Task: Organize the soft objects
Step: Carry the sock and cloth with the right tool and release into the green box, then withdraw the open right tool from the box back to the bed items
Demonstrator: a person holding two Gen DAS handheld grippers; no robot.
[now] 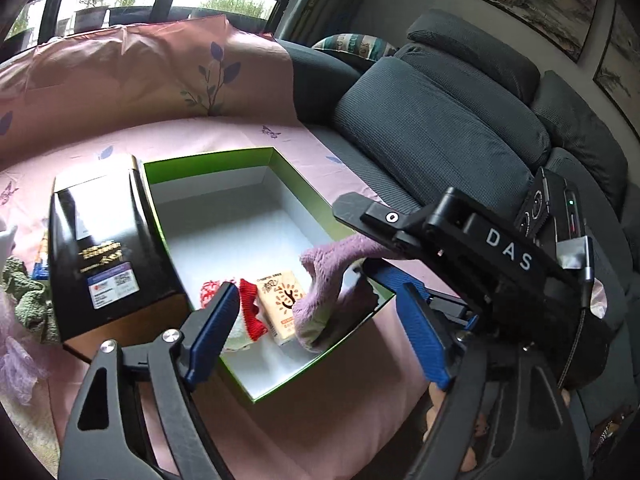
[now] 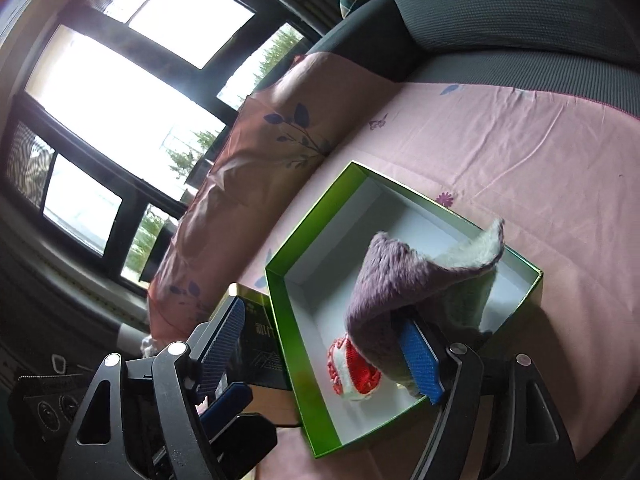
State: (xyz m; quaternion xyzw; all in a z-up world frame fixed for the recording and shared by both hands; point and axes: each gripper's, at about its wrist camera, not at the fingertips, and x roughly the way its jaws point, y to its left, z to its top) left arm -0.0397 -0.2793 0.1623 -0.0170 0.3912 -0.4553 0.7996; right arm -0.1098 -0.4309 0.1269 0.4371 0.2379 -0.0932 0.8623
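Note:
A green-rimmed box with a white inside (image 1: 208,166) (image 2: 308,216) lies on a pink sheet. It holds a red-and-white knitted piece (image 1: 250,308) (image 2: 356,372) and a small tan packet (image 1: 282,300). A fuzzy purple sock (image 1: 324,280) (image 2: 396,276) droops over the right gripper's blue finger (image 2: 420,356) into the box. My right gripper (image 2: 320,344) is open, its jaws wide apart over the box. My left gripper (image 1: 316,320) is open and empty, hovering over the box's near end.
A black and gold box (image 1: 100,248) stands left of the green box. Green knitted items (image 1: 28,300) and purple fabric (image 1: 16,360) lie at the far left. A dark grey sofa back (image 1: 440,128) rises on the right. Windows are behind.

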